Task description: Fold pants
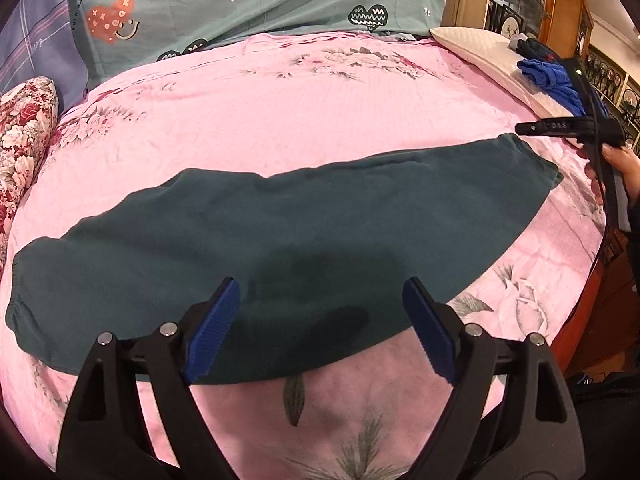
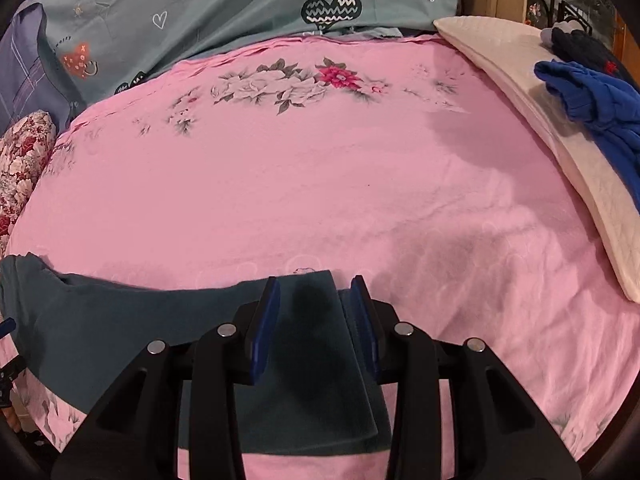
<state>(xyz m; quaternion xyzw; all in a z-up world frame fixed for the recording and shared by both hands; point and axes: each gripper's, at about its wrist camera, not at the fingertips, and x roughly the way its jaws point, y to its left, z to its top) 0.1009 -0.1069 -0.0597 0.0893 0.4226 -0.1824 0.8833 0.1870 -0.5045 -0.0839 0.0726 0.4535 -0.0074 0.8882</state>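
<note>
Dark green pants lie flat lengthwise on our pink bedsheet, left gripper wide and empty above them, right gripper narrowly parted astride one end, which we judge may snag and unfold.

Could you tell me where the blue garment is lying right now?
In both wrist views the blue garment lies at the far right on the cream pillow, beside a darker bundle.
</note>
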